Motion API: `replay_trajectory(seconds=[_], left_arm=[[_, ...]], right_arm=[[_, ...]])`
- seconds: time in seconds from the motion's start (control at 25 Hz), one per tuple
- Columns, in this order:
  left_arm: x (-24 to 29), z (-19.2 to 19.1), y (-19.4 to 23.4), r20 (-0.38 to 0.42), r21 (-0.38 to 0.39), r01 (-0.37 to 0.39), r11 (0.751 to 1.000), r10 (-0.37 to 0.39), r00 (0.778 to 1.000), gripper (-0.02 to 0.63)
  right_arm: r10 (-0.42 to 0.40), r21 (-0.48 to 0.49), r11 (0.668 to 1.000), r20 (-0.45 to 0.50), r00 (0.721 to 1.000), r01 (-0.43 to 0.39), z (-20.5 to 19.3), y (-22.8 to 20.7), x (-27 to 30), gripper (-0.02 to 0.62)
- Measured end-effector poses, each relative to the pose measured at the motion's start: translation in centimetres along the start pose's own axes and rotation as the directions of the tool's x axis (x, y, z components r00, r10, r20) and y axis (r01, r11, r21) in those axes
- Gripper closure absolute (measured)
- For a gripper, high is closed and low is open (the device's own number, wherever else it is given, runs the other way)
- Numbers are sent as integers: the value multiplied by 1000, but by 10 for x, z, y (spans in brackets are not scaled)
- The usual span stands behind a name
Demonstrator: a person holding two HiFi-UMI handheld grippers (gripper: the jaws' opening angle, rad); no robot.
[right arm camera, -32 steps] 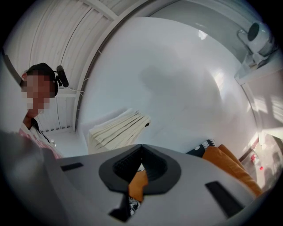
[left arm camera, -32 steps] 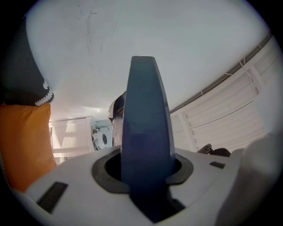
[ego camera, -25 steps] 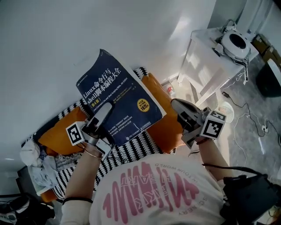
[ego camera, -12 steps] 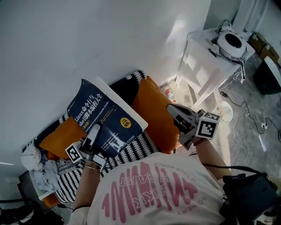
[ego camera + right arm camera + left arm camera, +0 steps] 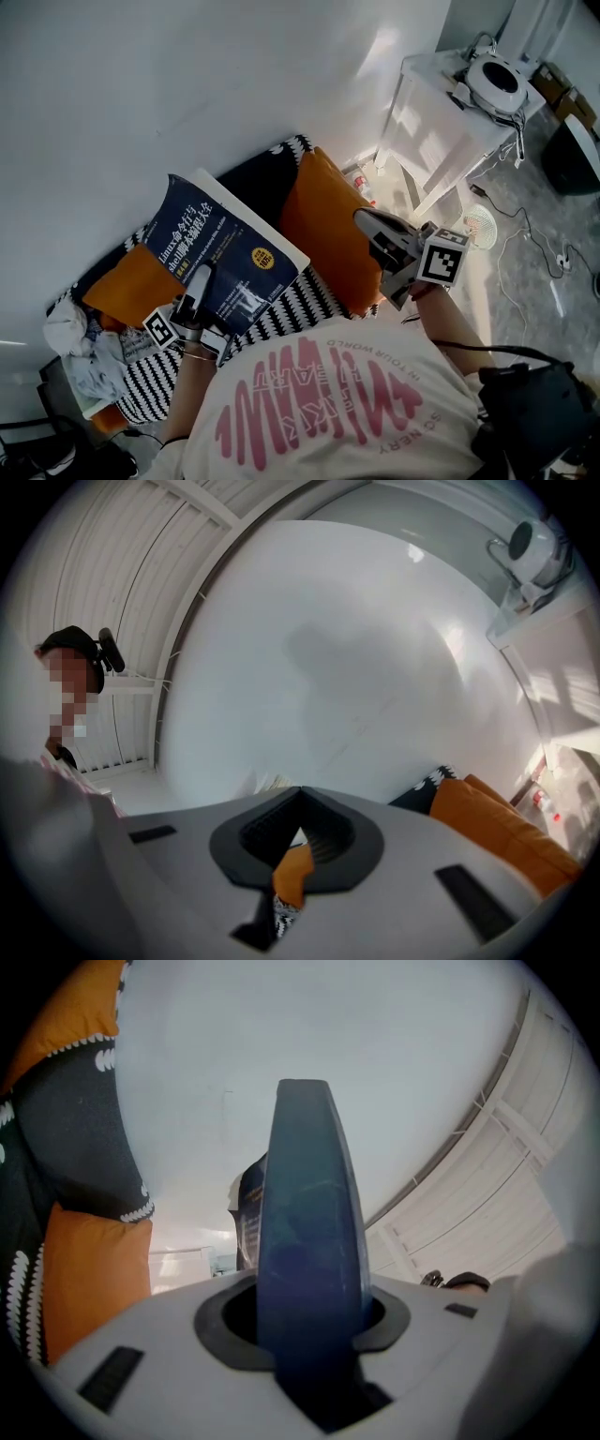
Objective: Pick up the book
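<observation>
The book (image 5: 220, 246) is a thick dark-blue paperback with white title lettering and a round yellow badge on its cover. It is held up, tilted, above the orange cushion (image 5: 323, 220). The left gripper (image 5: 200, 284) pinches the book's 6 o'clock edge between its jaws. At the book's 3 o'clock, the right gripper (image 5: 373, 225) has its jaws pressed together, empty.

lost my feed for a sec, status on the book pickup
Left gripper jaws clamped on the book, lower edge. Book held up over the striped sofa cover. Right gripper empty, jaws together, beside the orange cushion. Nothing in the way.
</observation>
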State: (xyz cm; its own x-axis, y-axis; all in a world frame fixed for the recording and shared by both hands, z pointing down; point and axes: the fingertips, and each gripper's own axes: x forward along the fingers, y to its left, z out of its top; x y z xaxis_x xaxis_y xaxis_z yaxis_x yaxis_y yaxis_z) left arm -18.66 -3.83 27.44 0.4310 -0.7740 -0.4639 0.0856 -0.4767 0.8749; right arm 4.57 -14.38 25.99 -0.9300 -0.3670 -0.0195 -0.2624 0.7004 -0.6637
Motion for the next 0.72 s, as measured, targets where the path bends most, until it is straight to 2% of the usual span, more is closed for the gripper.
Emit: replay_trajectory(seconds=[0.2, 0.44, 0.72], left_arm=[[-4, 9, -6, 31, 9, 23, 1000, -24, 999, 433], [-9, 11, -20, 30, 34, 32, 999, -33, 999, 433], [-16, 14, -18, 41, 35, 31, 999, -33, 999, 433]], right_arm=[[-13, 3, 1000, 1, 1000, 13, -1, -2, 0, 586], [-57, -61, 997, -30, 998, 55, -2, -3, 0, 586], [-41, -53, 998, -34, 999, 39, -6, -2, 5, 586]])
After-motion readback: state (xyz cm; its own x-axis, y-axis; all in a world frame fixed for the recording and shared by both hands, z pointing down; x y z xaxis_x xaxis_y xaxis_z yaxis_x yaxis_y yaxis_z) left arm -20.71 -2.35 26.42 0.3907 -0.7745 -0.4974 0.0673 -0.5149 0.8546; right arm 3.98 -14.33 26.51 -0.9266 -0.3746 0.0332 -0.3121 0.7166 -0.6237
